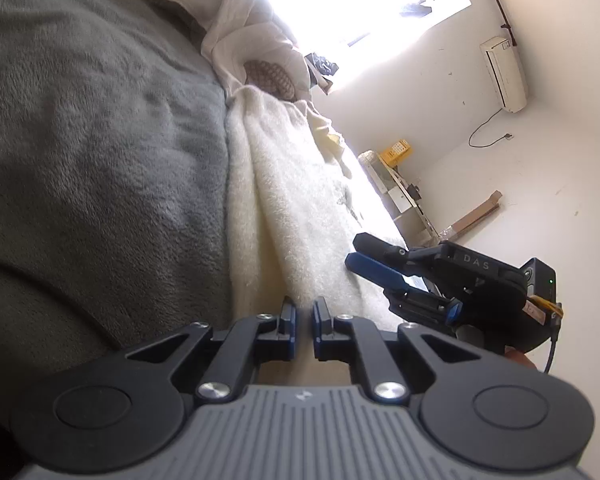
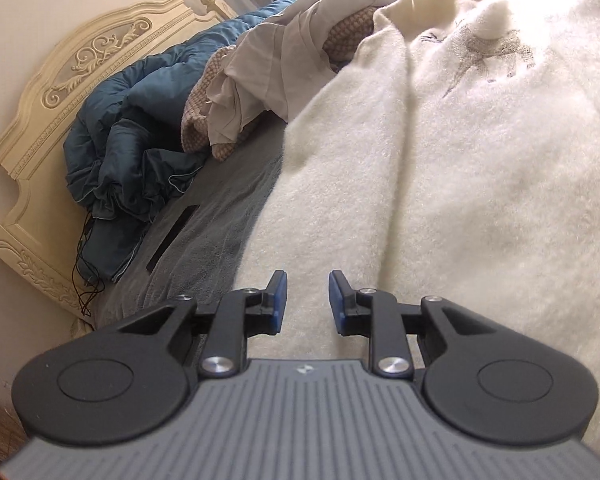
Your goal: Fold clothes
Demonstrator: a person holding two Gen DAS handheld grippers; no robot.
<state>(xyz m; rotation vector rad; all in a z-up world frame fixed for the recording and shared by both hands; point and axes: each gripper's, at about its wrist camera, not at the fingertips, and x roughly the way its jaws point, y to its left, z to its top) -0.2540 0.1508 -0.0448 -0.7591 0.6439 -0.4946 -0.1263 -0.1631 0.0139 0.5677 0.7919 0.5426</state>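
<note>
A fuzzy white sweater (image 1: 284,208) with a grey embroidered motif lies spread on a grey blanket (image 1: 100,140). In the right wrist view the sweater (image 2: 440,160) fills the right half. My left gripper (image 1: 304,306) sits at the sweater's near edge with its jaws almost together; I cannot tell whether any cloth is pinched between them. My right gripper (image 2: 307,280) hovers over the sweater's near left part, open, with nothing between its blue pads. In the left wrist view, the right gripper (image 1: 355,250) is to the right of the left one, over the sweater's far side.
A blue quilted garment (image 2: 132,128) and crumpled beige clothes (image 2: 268,64) are piled by the carved cream headboard (image 2: 60,80). The grey blanket (image 2: 220,232) lies between that pile and the sweater. Past the bed are a bright window, a wall air conditioner (image 1: 504,76) and cardboard (image 1: 476,216).
</note>
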